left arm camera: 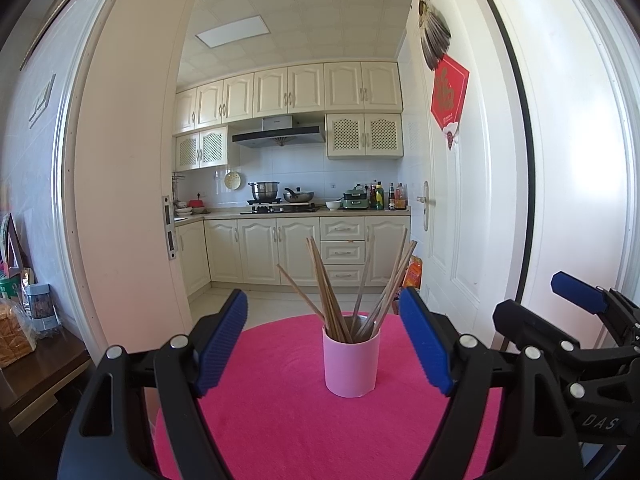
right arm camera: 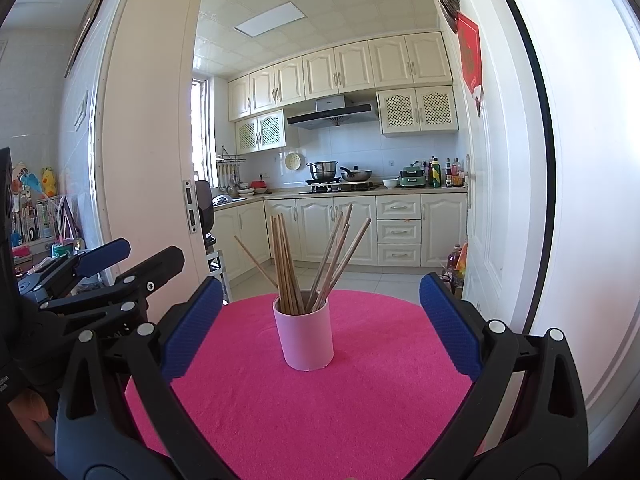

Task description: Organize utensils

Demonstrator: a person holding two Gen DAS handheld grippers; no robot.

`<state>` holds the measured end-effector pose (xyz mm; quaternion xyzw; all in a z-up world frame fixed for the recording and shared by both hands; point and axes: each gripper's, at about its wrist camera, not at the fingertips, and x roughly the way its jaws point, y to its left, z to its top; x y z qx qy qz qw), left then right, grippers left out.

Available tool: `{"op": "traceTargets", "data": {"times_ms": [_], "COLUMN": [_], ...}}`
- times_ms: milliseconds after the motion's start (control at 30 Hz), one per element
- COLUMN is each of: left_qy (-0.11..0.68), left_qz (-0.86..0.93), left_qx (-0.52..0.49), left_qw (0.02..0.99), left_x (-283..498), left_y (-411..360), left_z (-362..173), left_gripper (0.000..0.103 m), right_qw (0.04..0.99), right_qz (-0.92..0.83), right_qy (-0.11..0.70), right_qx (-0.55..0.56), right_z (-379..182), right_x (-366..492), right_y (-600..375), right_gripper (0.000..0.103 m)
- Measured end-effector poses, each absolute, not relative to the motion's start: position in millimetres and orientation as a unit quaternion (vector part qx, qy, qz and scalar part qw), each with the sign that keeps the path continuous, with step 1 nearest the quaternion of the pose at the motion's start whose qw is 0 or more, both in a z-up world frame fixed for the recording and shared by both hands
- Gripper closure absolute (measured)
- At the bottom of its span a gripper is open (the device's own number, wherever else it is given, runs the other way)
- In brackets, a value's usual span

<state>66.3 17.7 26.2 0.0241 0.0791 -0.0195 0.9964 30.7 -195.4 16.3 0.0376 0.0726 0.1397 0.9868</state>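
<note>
A round table [left arm camera: 304,432] covered in bright pink felt stands before an open doorway into a cream-cabinet kitchen [left arm camera: 288,92], with a white door [left arm camera: 452,208] swung open on the right. Near the table's middle, toward its far edge, a pink cup [left arm camera: 351,362] stands upright holding wooden chopsticks [left arm camera: 340,292] that fan outward. The left gripper [left arm camera: 323,346] and right gripper [right arm camera: 320,324] hover side by side over the near edge, jaws wide apart and empty, the cup well clear of both.
</note>
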Motion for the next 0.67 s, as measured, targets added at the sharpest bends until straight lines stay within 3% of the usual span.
{"op": "traceTargets", "data": {"times_ms": [667], "left_qy": [0.140], "left_qz": [-0.016], "left_qx": [0.013], "left_qw": [0.990], "left_x": [108.3], "left_y": [30.2], "left_z": [-4.5], "left_gripper": [0.026], "right_qw": [0.981], "right_qz": [0.146], "right_qy": [0.127], "right_qx": [0.035], "right_z": [-9.9], "right_x": [72.9], "right_y": [-186.5], "right_gripper": [0.006]}}
